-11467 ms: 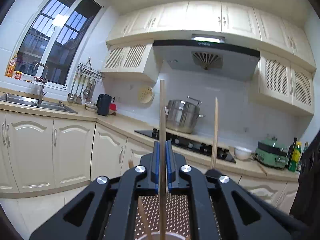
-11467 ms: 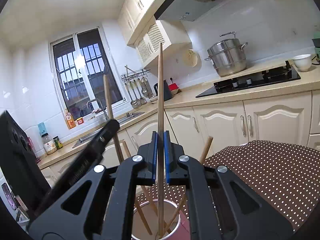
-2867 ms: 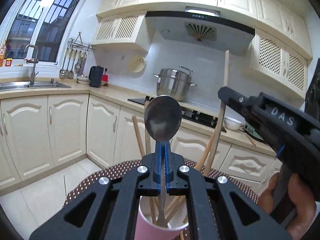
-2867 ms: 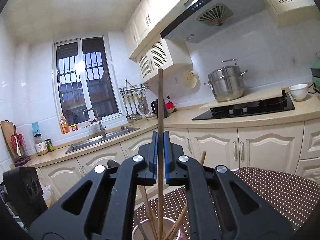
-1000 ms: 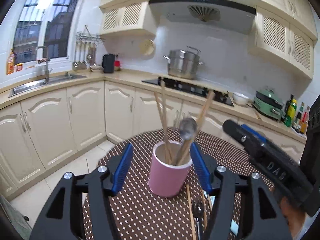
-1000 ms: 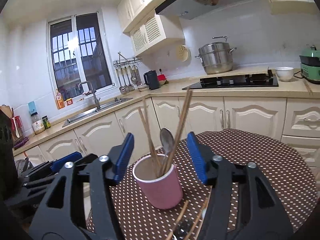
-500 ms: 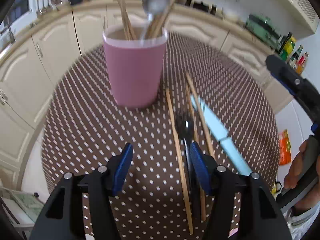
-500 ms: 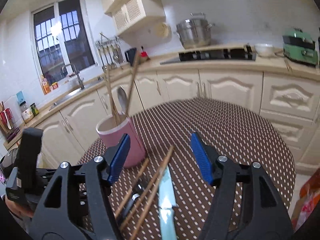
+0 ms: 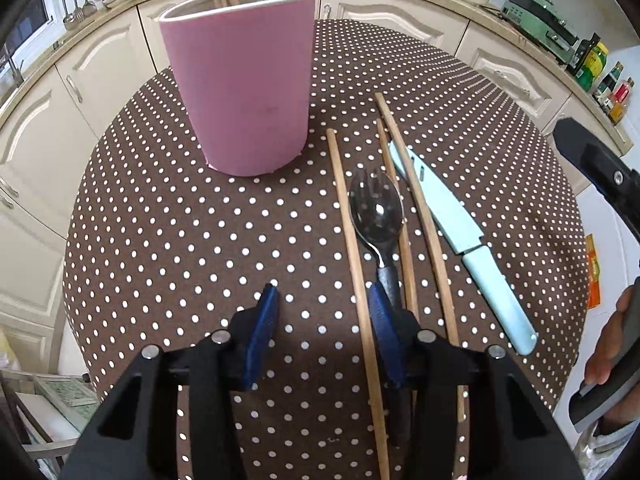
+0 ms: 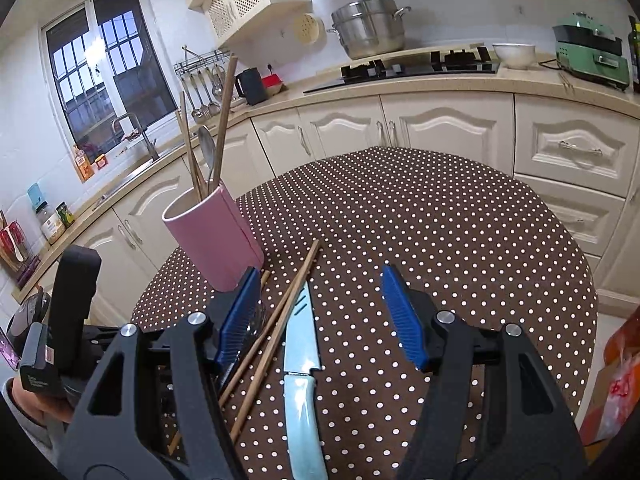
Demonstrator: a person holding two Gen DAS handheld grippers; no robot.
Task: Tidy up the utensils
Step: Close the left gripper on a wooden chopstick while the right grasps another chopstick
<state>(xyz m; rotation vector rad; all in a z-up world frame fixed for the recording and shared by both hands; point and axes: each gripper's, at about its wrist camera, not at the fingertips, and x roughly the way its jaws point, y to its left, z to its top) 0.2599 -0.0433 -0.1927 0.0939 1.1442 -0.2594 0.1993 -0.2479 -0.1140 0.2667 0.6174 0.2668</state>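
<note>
jaws, left: left gripper is pointing steeply down at the table, its blue pads spread and just closing in, gripping nothing yet.
target: leftmost chopstick is running lengthwise just inside the right-hand pad, its long axis lying along the gripper's line of sight, so the pads are straddling it crosswise.
nearer hand: left one is sitting right over this chopstick.
jaws, right: right gripper is hanging open and empty, aimed more shallowly, with the pale blue knife lying between its pads and two chopsticks slanting just beside the left pad.
neighbours: spork with a dark handle is lying just right of the target, its handle passing under or behind the left gripper's right pad, though which is hard to tell from here; two more chopsticks and the knife are lying further right.
destination: pink cup is standing upright beyond the row, already holding chopsticks and a spoon.
obstacle: spork handle looks close enough to be caught along with the chopstick.
surface: dotted brown tablecloth is lying under everything.
</note>
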